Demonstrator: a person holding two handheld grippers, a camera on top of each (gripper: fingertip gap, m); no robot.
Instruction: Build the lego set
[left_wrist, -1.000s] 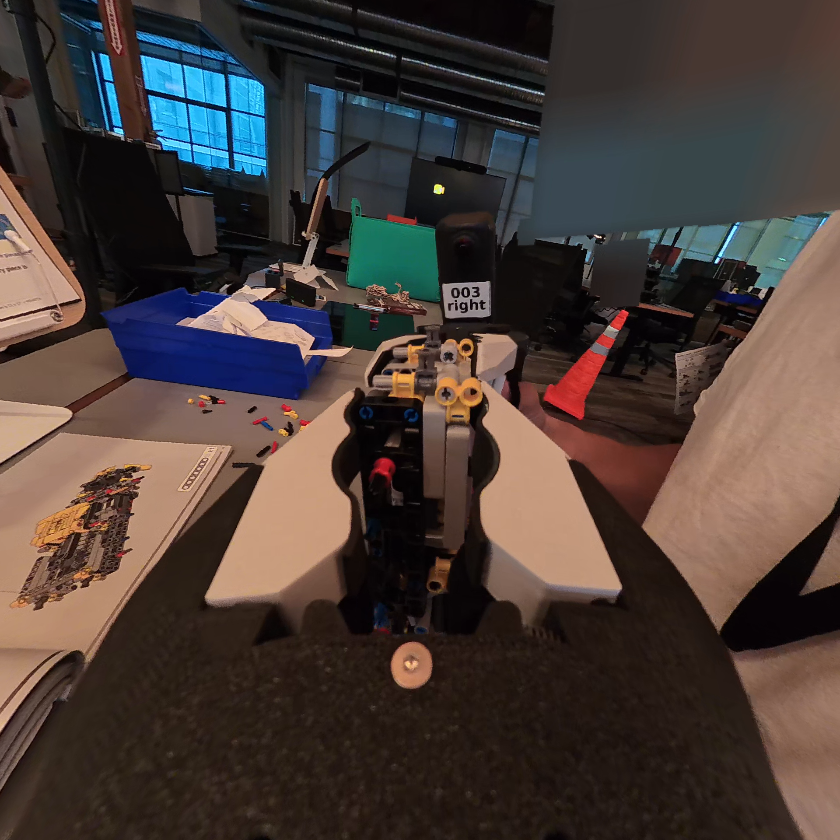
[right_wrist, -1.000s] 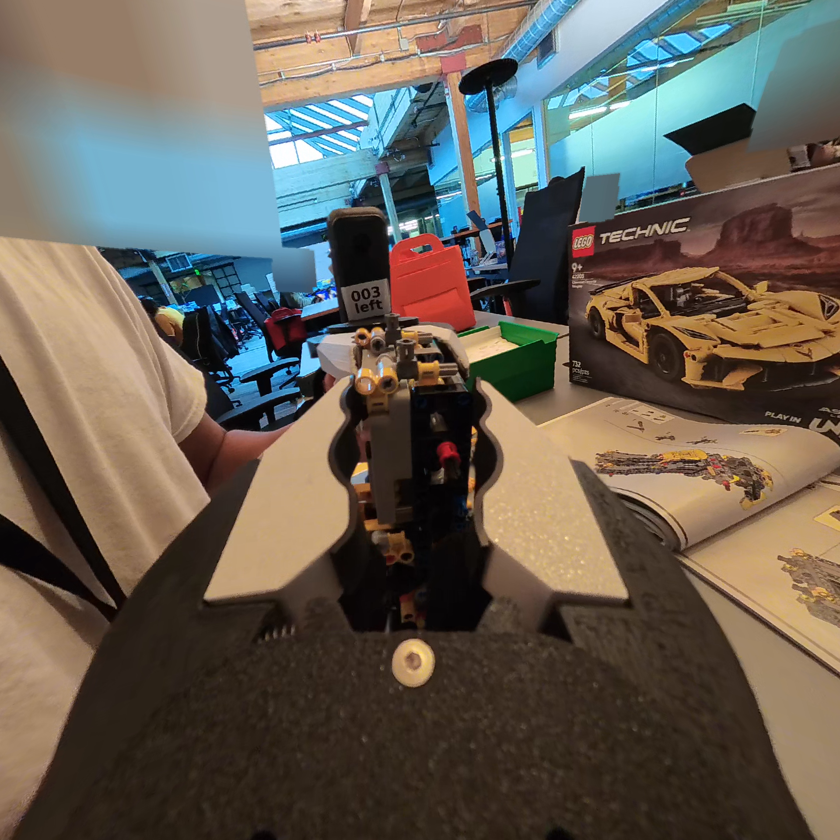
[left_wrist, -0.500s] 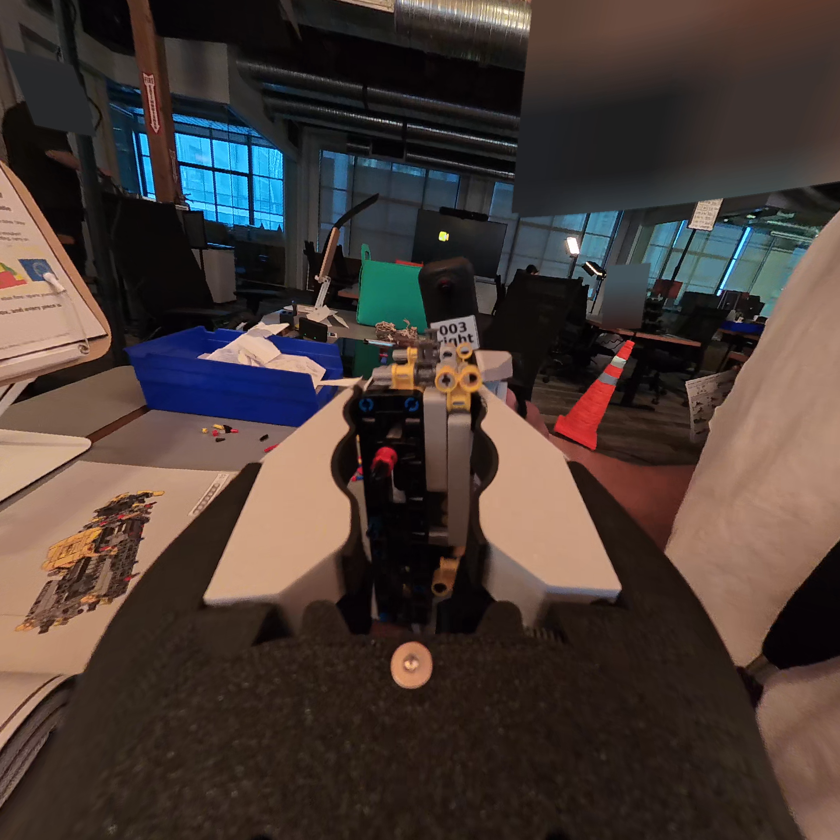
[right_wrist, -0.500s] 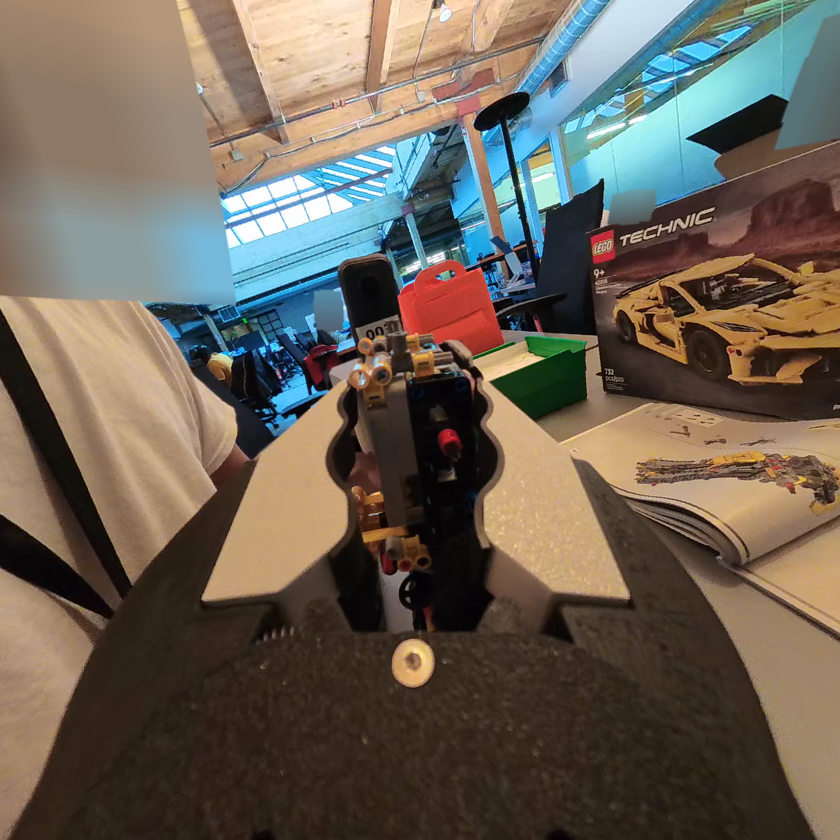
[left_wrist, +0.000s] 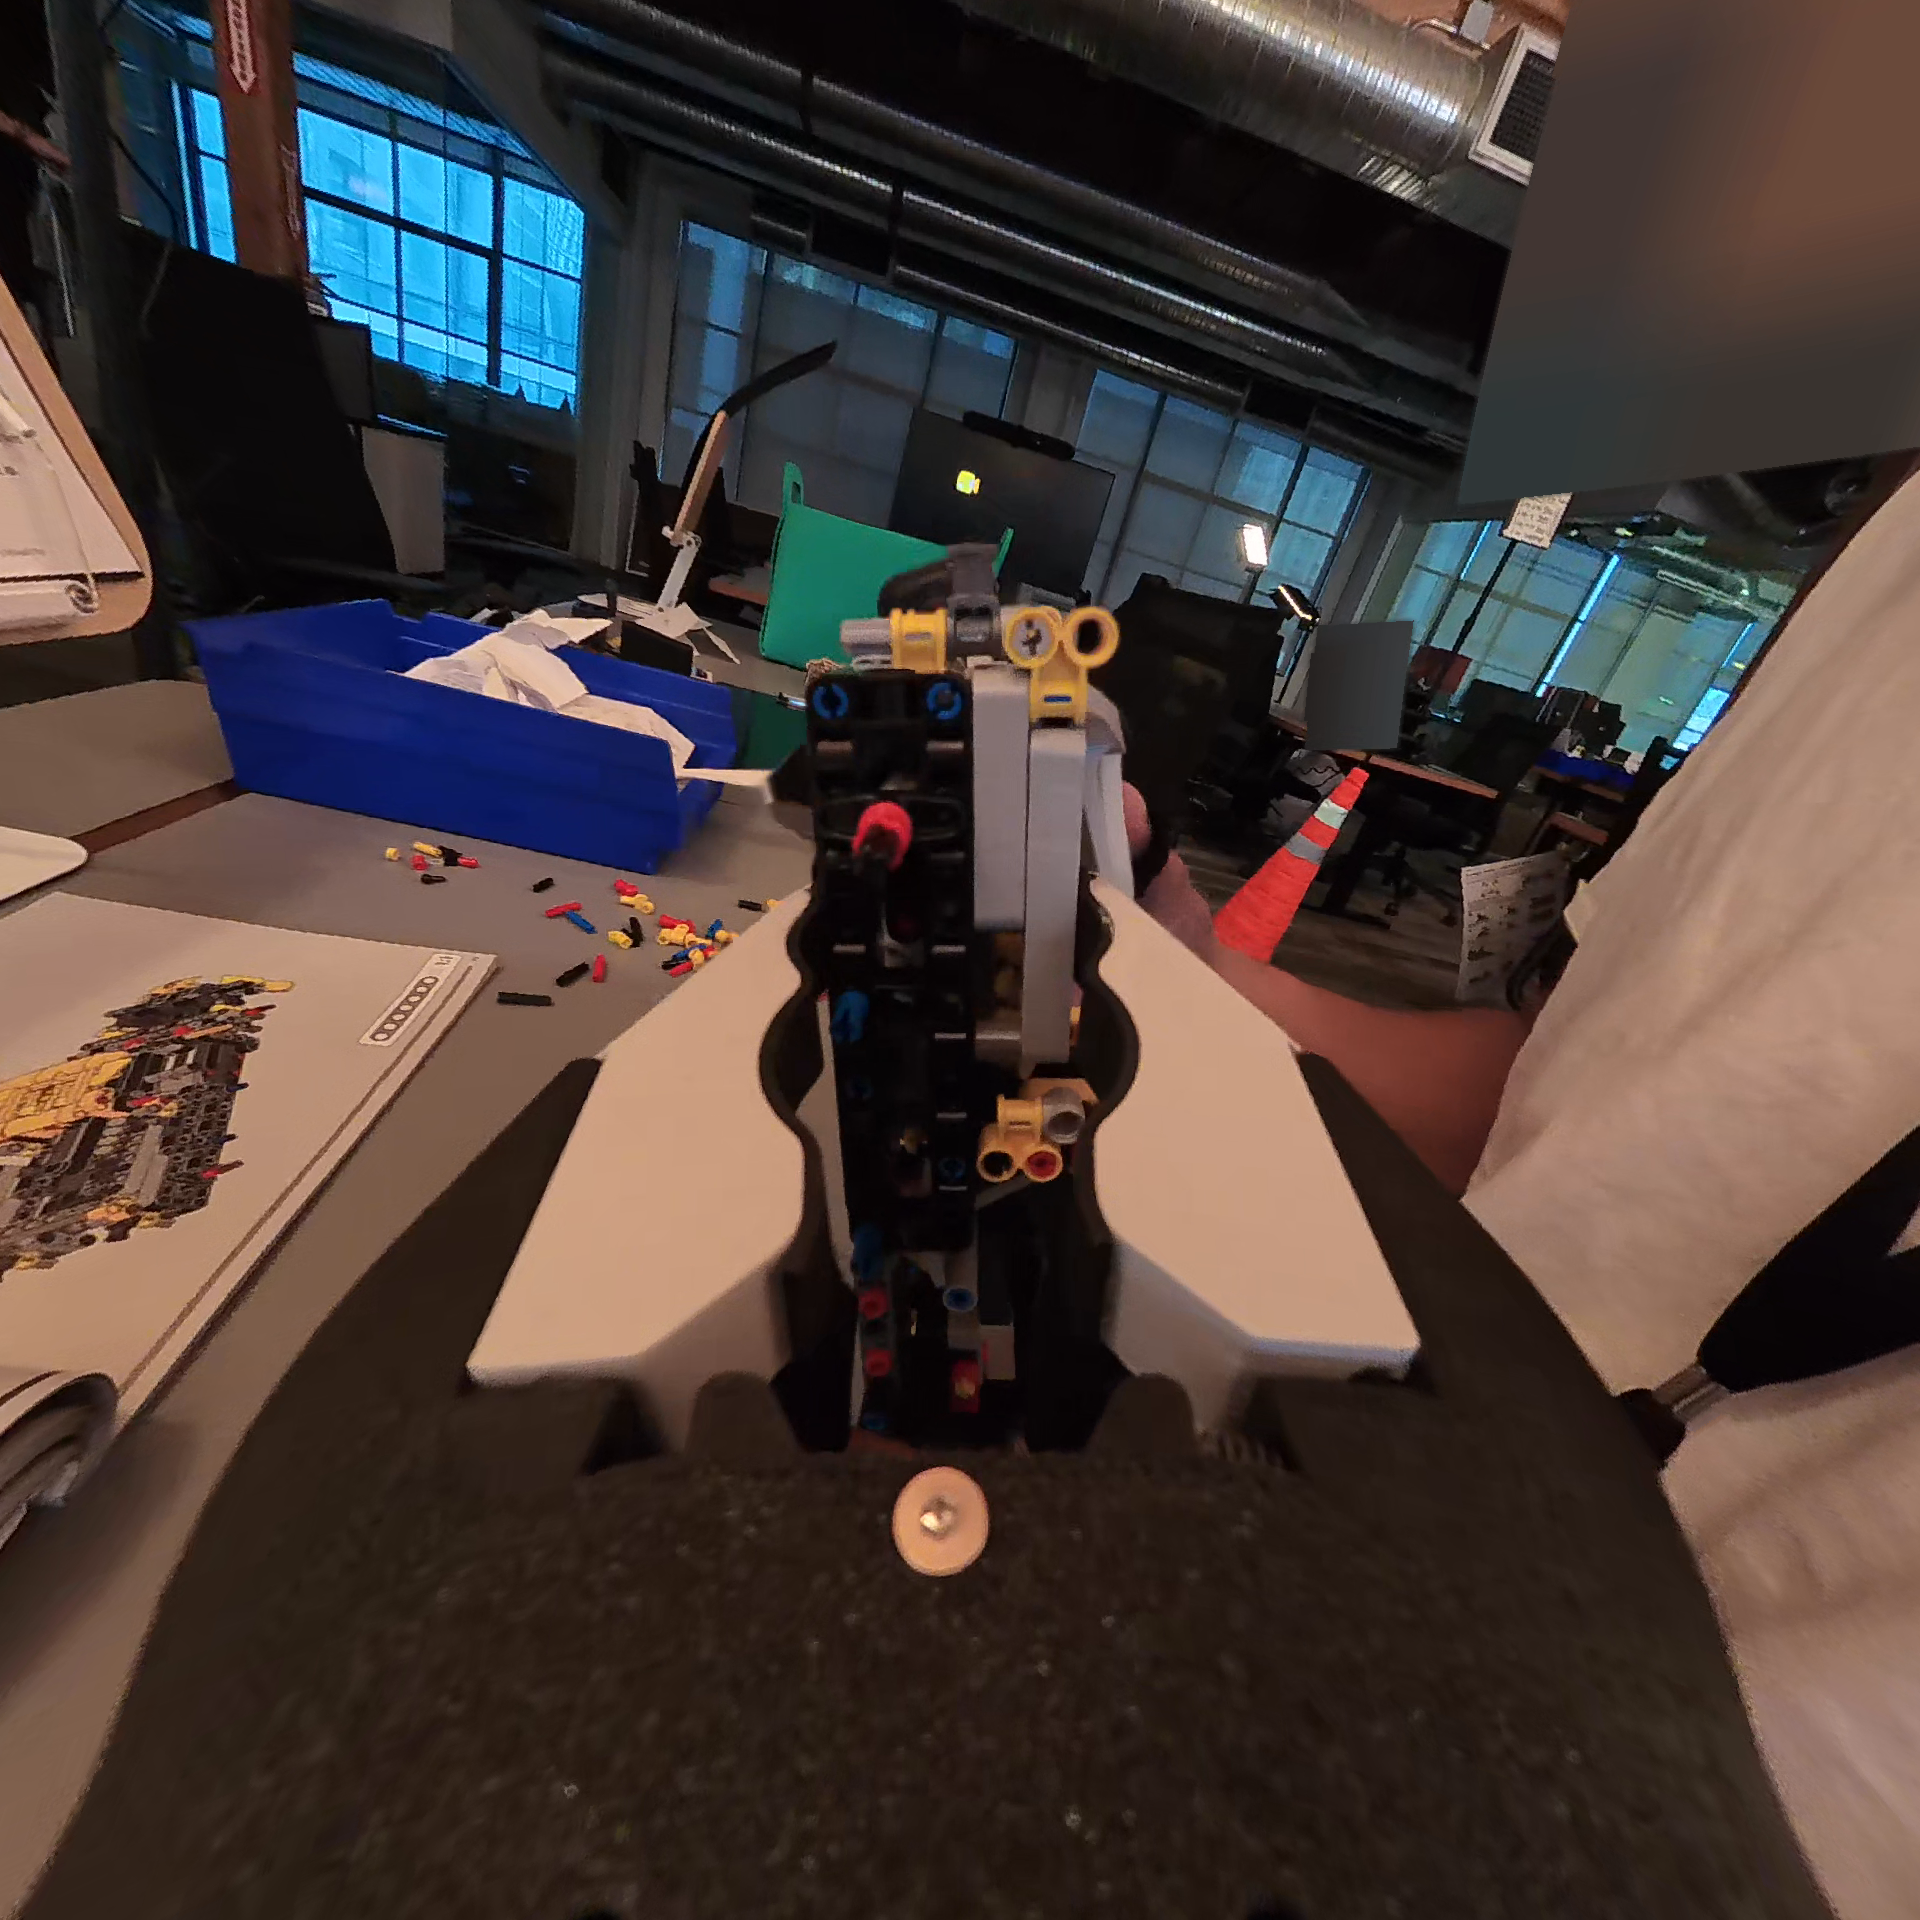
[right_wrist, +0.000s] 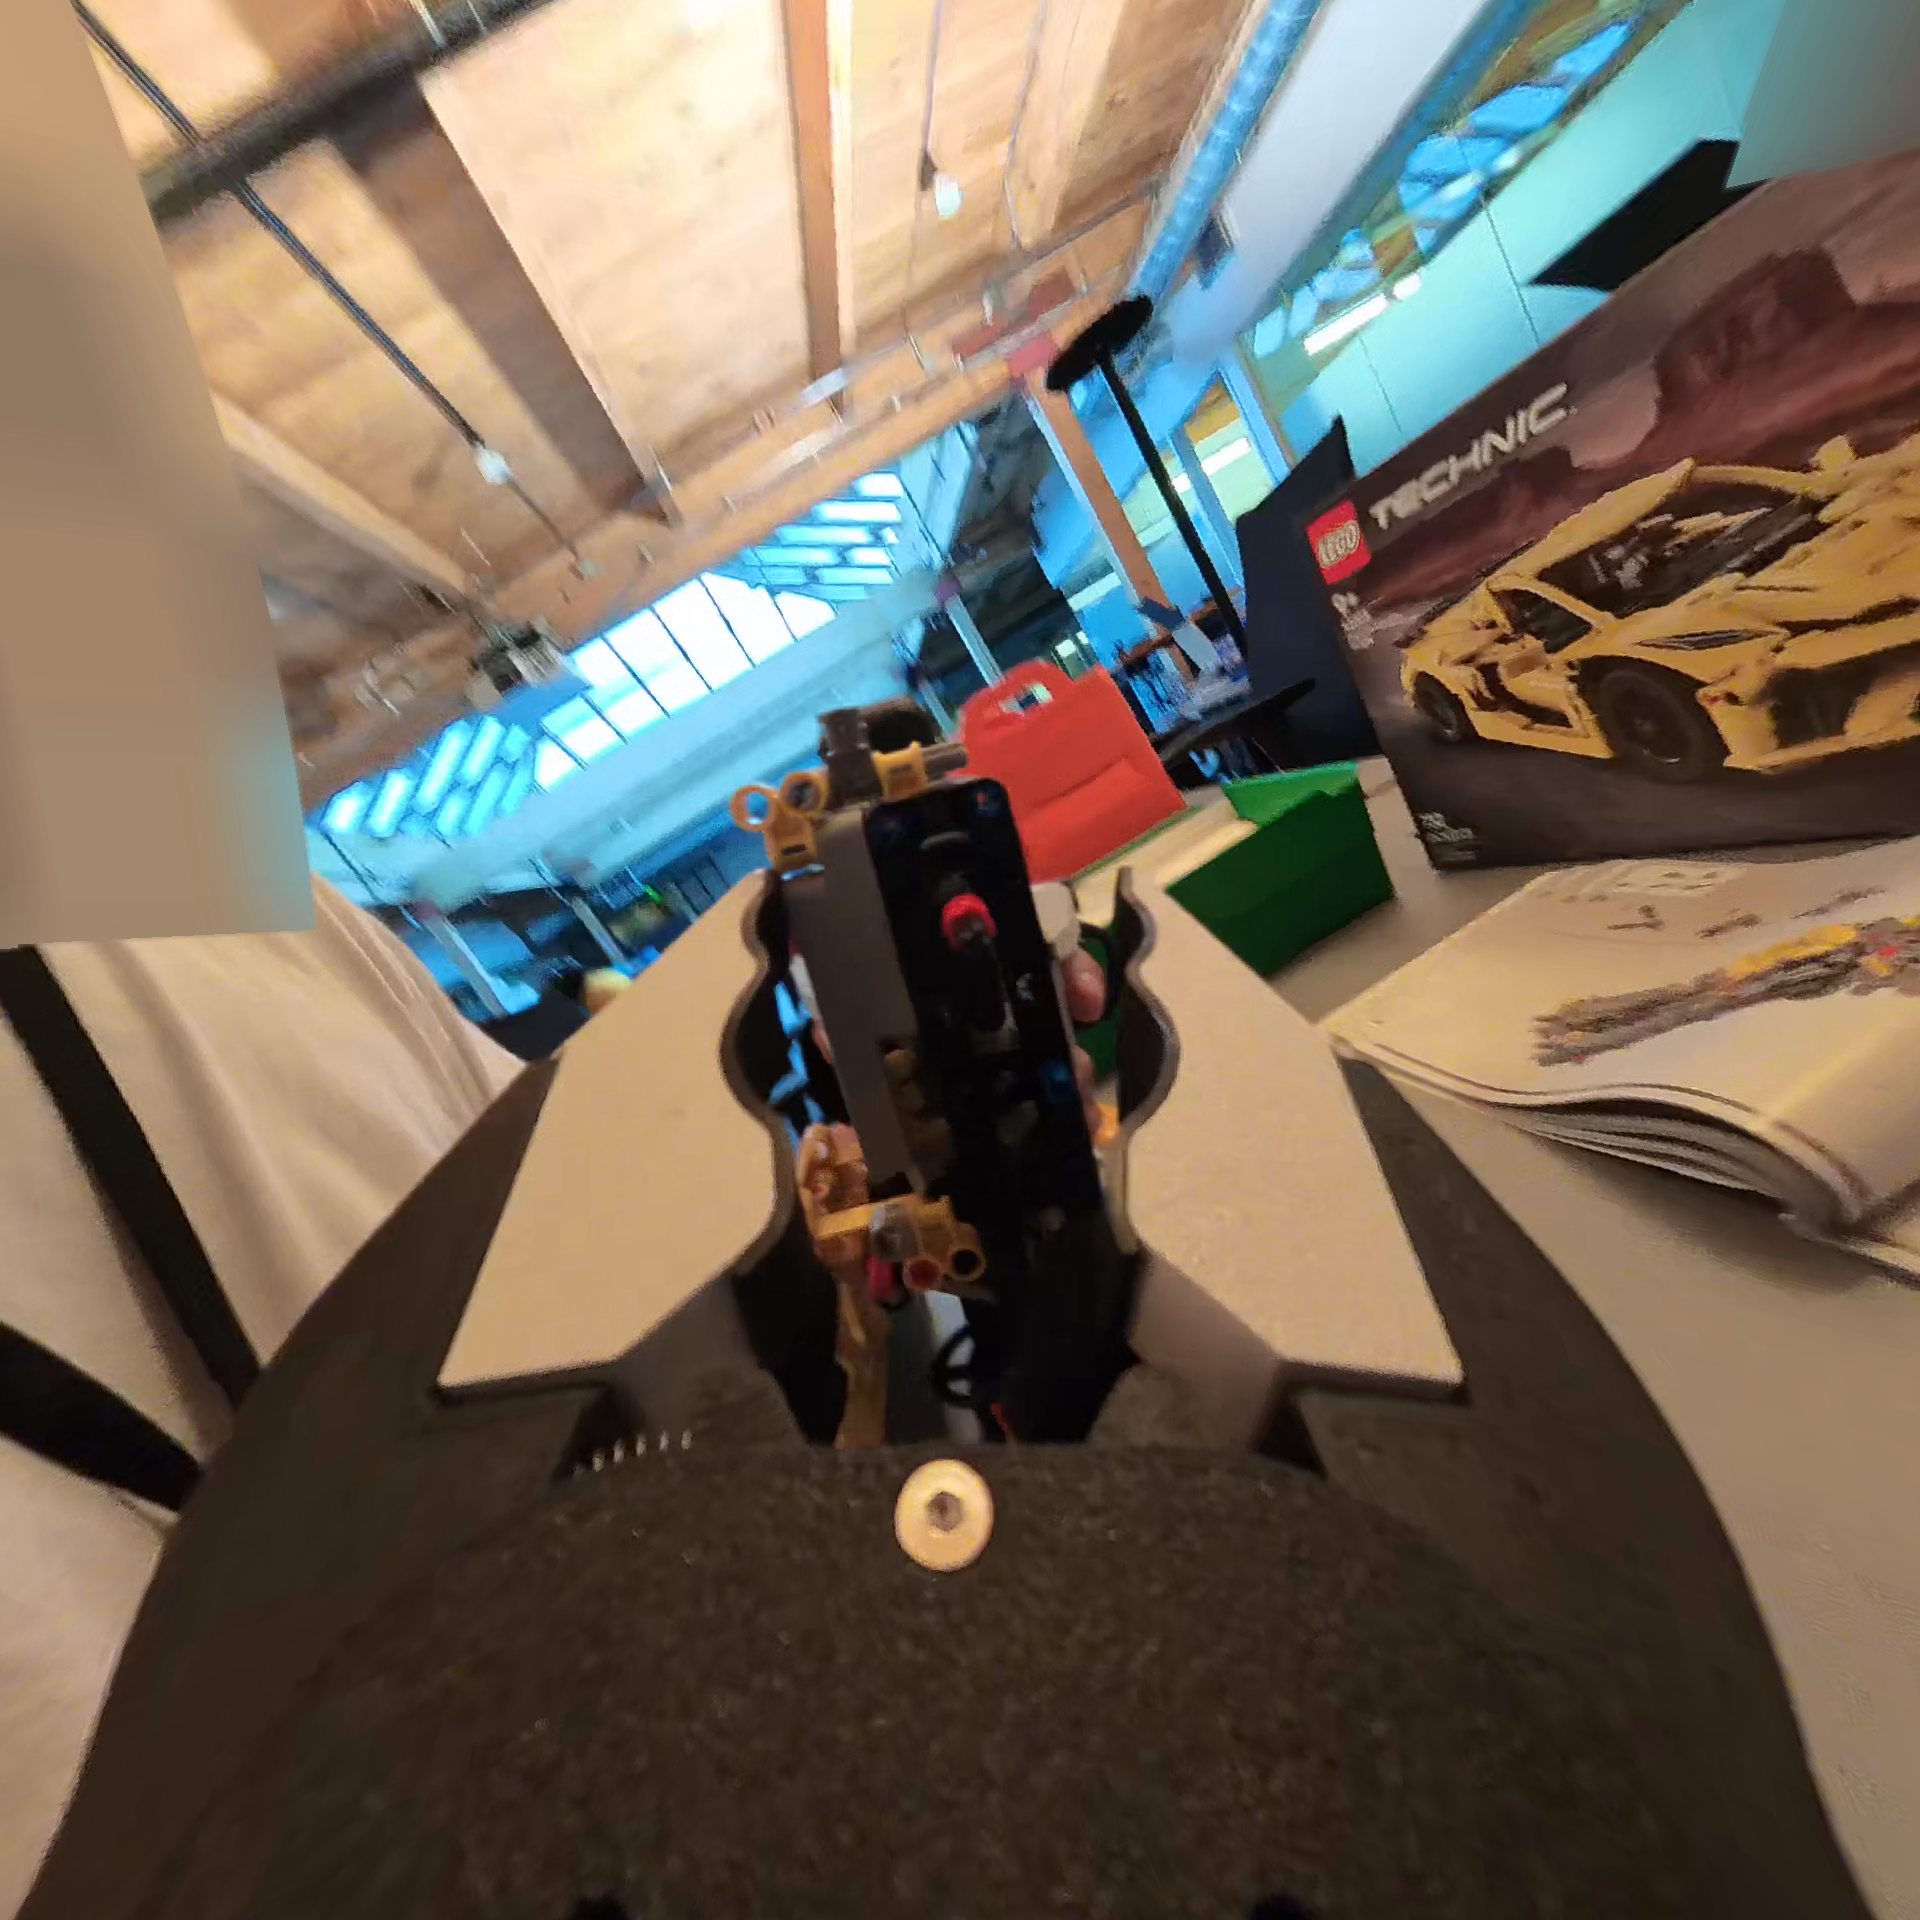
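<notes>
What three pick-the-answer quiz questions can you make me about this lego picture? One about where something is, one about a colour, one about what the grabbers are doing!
1. Where do the loose little lego pieces lie?
A. Inside the green bin
B. On the table in front of the blue bin
C. On the open instruction book

2. What colour is the car on the lego box?
A. Yellow
B. Red
C. Blue

3. What is the left hand-held gripper doing?
A. Hanging open and empty
B. Resting flat on the table
C. Clamped shut on the lego assembly

Answers:
1 B: they are scattered on the grey table, just before the blue bin.
2 A: the box picture shows a yellow car.
3 C: its fingers close around the lego assembly, held in the air.
</notes>
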